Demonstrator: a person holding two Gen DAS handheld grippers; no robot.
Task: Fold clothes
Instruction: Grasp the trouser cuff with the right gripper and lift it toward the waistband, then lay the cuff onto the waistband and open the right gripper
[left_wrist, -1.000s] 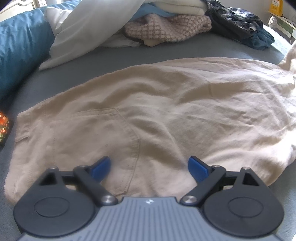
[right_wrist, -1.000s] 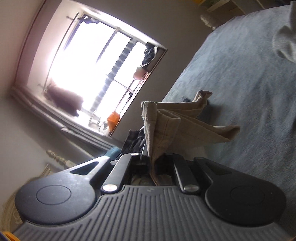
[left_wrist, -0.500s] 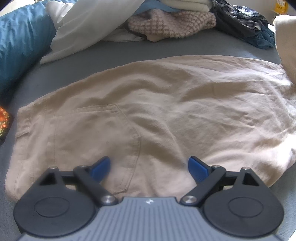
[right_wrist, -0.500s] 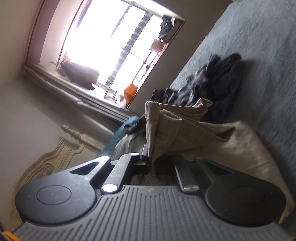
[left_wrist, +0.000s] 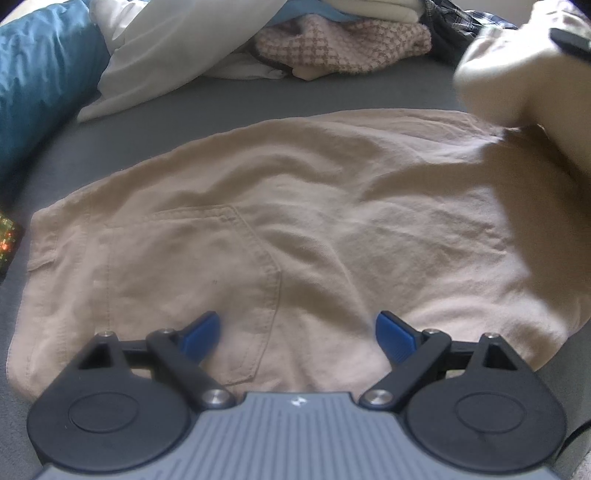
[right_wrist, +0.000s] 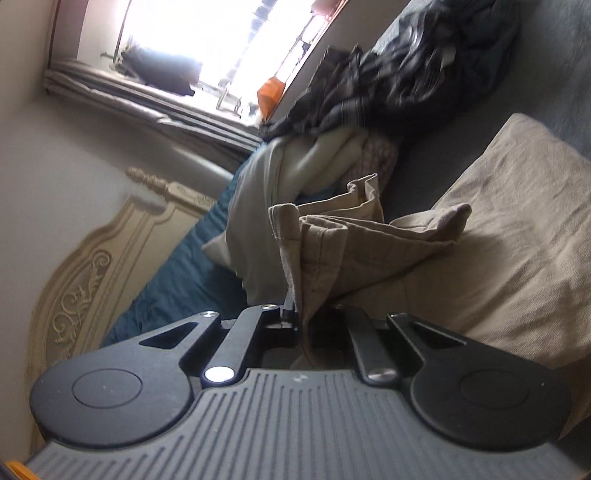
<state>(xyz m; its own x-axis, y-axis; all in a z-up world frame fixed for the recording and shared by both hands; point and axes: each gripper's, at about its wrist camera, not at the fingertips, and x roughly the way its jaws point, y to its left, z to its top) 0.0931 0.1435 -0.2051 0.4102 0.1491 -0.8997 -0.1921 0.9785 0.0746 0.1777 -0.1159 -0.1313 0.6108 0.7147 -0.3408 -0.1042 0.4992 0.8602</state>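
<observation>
The beige trousers (left_wrist: 314, 229) were spread flat on the grey bed (left_wrist: 229, 107). The left gripper (left_wrist: 297, 332) was held wide apart above them, empty. Their hem was clamped in the right gripper (right_wrist: 306, 321), lifted over the spread cloth.

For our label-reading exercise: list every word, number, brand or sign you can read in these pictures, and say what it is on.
No readable text anywhere.
Small white emblem on the left tongs' grey body: a mark, not letters.
Faint mark on the right tongs' body: too blurred to read.
Beige trousers: no label showing.
</observation>
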